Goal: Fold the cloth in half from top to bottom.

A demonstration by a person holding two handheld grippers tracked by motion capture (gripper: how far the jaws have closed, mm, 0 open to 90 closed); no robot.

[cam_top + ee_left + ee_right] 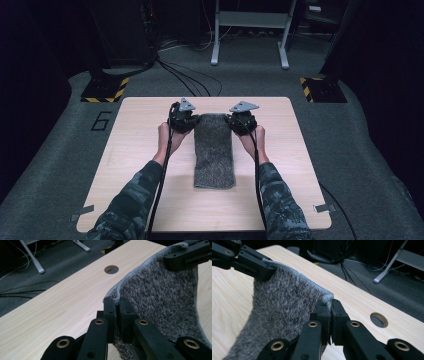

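Left tool (116,305) and right tool (329,305) each clench a corner of the shaggy grey towel (214,150)

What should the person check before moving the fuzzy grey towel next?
1. Left claw pinching a far towel corner: ok.
2. Right claw pinching the other far corner: ok.
3. Far hemmed edge stretched between both claws: ok, slight sag.
4. Near end of the towel resting on the table: ok.
5. Bare tabletop around the towel for laying it down: ok.
6. How firmly each pinch holds: cannot tell.
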